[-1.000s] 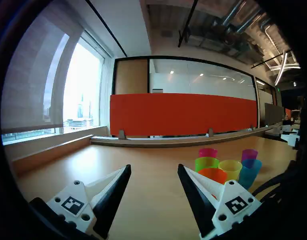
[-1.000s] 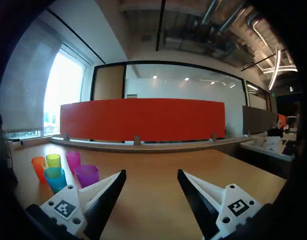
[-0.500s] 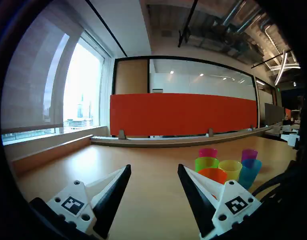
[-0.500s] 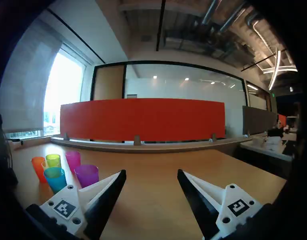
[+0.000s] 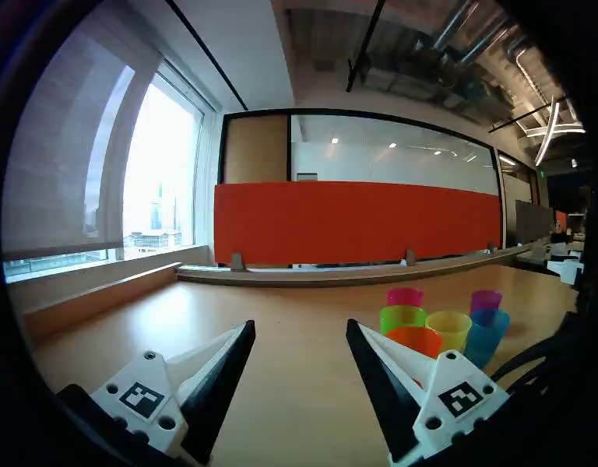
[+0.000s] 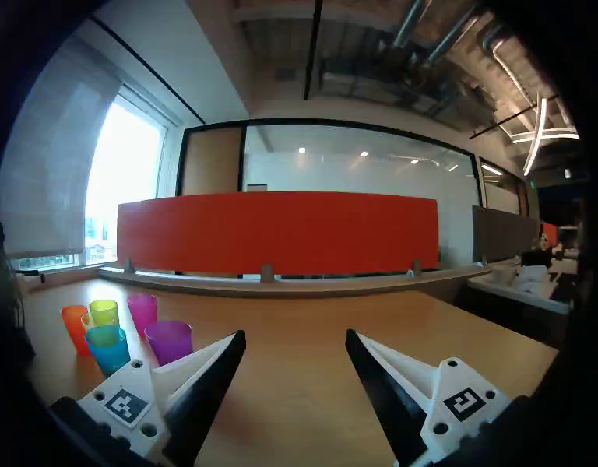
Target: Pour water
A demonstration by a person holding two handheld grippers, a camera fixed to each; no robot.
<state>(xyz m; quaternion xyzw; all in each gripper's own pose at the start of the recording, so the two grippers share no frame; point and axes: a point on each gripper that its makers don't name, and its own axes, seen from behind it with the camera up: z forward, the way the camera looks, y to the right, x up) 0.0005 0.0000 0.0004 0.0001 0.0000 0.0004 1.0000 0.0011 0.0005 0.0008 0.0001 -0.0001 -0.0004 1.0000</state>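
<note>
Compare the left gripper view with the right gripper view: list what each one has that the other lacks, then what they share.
Left gripper view: the left tongs, open, with the cups to their right, the orange cup partly behind one finger. Right gripper view: the right tongs, open, with the cups to their left. Both: the wooden table, the coloured cups, the red partition and the window.

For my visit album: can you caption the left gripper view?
Open left gripper poised low over a wooden table, six colourful plastic cups clustered ahead to its right.
</note>
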